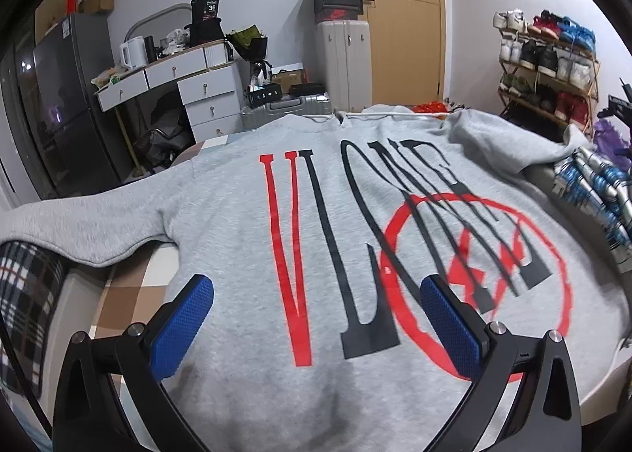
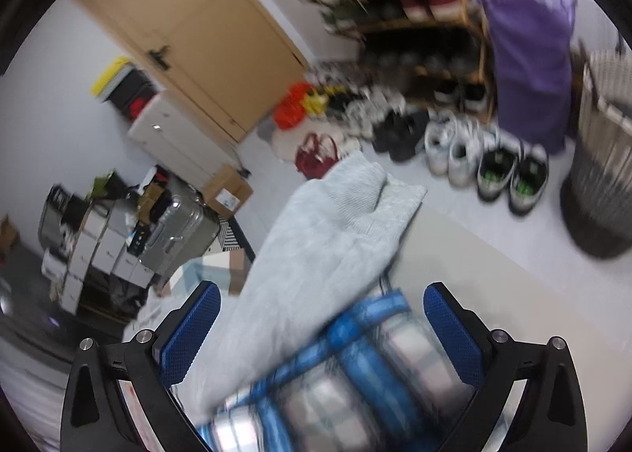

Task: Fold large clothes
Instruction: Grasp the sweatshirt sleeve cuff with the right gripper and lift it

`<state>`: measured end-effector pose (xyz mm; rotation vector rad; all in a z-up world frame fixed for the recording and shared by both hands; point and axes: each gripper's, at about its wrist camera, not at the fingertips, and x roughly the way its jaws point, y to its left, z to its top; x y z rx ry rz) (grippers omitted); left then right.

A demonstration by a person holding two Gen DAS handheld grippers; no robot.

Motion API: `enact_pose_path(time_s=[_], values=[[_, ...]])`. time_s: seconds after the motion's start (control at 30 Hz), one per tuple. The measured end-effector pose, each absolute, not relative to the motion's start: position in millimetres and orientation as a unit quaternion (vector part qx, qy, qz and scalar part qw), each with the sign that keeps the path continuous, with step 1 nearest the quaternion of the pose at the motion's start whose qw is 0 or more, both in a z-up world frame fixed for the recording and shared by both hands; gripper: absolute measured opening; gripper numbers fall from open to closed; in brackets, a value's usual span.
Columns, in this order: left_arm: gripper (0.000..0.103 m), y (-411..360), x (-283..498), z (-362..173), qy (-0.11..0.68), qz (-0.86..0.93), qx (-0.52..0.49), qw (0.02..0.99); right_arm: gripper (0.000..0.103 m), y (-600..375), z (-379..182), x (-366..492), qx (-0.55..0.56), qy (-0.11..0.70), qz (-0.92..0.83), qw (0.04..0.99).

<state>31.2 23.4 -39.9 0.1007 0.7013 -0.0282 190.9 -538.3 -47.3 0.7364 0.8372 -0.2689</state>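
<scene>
A large grey sweatshirt with red and black lettering and a red circle lies spread flat on the bed, collar at the far edge. Its left sleeve stretches out to the left; the other sleeve is bunched at the far right. My left gripper hovers open just above the lower chest area, nothing between its blue pads. In the blurred right wrist view, a grey sleeve runs away from my right gripper, which is open above a blue and silver plaid garment.
A blue plaid garment lies at the bed's right edge, a dark plaid cloth at the left. Desk drawers, suitcases, a shoe rack, floor shoes and a laundry basket surround the bed.
</scene>
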Motion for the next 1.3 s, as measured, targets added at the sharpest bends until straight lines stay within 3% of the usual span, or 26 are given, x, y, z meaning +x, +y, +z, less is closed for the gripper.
enact_pose_path(time_s=[0.33,0.4,0.47,0.53,0.57,0.73,0.9,1.07,1.3], values=[[0.102,15.5,41.7,-52.0,0.377,-0.024,0.067,0.924,0.098,-501.1,-65.7,313.3,0.191,0.524,-0.212,0.803],[0.102,14.9,41.4,-52.0,0.376,-0.028,0.073,0.923,0.081,-503.8,-84.7,326.8,0.173,0.548,-0.249,0.780],[0.102,13.8,41.3,-52.9,0.376,-0.030,0.083,0.922,0.035,-516.6,-101.5,330.1,0.178,0.573,-0.268,0.754],[0.102,13.9,41.9,-53.2,0.375,-0.031,0.090,0.922,0.022,-530.1,-102.4,320.4,0.215,0.554,-0.280,0.754],[0.102,14.5,43.1,-52.9,0.374,-0.031,0.091,0.922,0.008,-533.6,-99.3,317.4,0.220,0.546,-0.280,0.758],[0.102,24.6,45.3,-47.7,0.374,-0.027,0.067,0.924,0.007,-553.4,-46.7,274.3,0.259,0.418,-0.286,0.822],[0.102,32.6,43.4,-42.1,0.357,-0.004,0.058,0.932,0.007,-542.3,24.2,244.1,0.211,0.305,-0.308,0.876],[0.102,45.1,40.5,-37.4,0.341,0.018,0.052,0.938,0.007,-518.2,77.7,235.6,0.176,0.241,-0.317,0.900],[0.102,68.0,41.6,-29.6,0.326,0.039,0.029,0.944,0.007,-449.2,112.2,253.9,0.116,0.225,-0.269,0.929]])
